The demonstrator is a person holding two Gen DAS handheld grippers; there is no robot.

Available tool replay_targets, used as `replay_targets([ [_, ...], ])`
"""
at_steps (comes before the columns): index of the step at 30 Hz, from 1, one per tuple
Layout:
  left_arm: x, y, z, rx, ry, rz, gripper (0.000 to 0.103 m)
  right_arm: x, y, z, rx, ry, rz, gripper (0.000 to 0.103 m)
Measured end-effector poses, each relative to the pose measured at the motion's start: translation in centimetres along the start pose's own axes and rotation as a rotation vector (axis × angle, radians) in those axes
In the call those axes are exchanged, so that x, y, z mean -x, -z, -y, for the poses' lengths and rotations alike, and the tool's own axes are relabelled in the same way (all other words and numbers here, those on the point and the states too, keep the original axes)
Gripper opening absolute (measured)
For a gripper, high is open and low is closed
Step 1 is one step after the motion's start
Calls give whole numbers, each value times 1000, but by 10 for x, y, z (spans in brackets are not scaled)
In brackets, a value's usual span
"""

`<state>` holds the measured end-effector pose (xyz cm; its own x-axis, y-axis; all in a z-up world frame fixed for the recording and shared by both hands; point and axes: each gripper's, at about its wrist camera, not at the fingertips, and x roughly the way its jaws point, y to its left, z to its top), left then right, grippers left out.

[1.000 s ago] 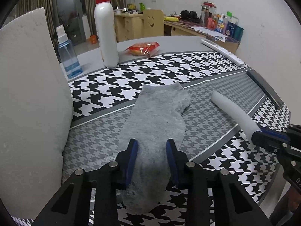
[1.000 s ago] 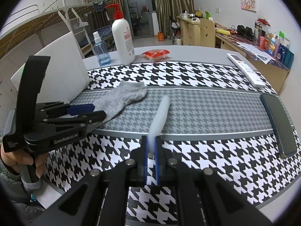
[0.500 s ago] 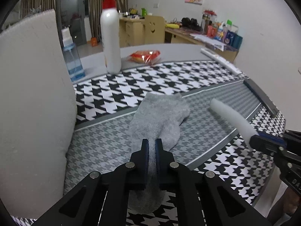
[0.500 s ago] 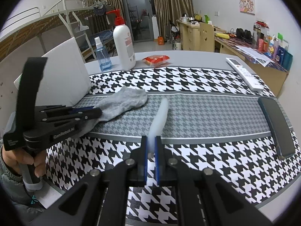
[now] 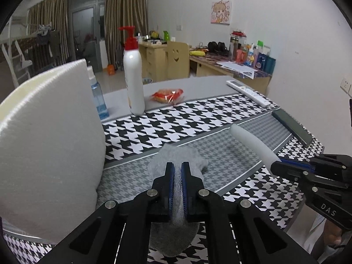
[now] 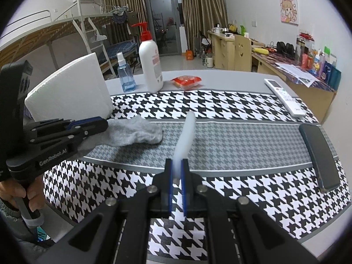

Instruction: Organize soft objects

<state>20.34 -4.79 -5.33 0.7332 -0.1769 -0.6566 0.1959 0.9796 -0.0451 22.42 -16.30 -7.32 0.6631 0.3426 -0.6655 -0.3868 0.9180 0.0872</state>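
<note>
Between the blue-padded fingers of my left gripper [image 5: 177,177] a soft grey knitted sock [image 5: 179,160] is pinched tight, its near end bunched in the jaws and hanging below them while the toe end trails onto the grey band of the black-and-white houndstooth table mat [image 6: 231,107]; whether that toe quite touches the cloth I cannot be sure. My right gripper [image 6: 176,172] is clamped on the near end of a white foam tube [image 6: 186,134], which juts forward and slightly up over the same grey band, just beside the sock. At my left stands a thick white foam block [image 5: 50,136], upright at the mat's edge. Beyond it, on the bare grey table, are a small blue spray bottle [image 6: 125,74], a tall white pump bottle with a red top [image 6: 150,62] and a red snack packet [image 6: 186,81]. Over to the right lie a white remote control [image 6: 285,96] and a dark flat phone [image 6: 319,151].
</note>
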Motion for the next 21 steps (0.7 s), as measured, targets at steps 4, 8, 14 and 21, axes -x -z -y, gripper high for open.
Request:
replay_targets([
  [4, 9, -2, -2, 2, -2, 25, 7, 4, -1, -4, 12, -2, 10, 9],
  [8, 14, -2, 0, -13, -6, 43, 7, 7, -3, -10, 28, -5, 20, 9],
  [14, 5, 7, 1, -38, 4, -12, 13, 6, -2, -11, 31, -7, 16, 9],
  [21, -9, 18, -2, -27, -2, -73, 51, 1, -3, -9, 25, -8, 7, 9],
])
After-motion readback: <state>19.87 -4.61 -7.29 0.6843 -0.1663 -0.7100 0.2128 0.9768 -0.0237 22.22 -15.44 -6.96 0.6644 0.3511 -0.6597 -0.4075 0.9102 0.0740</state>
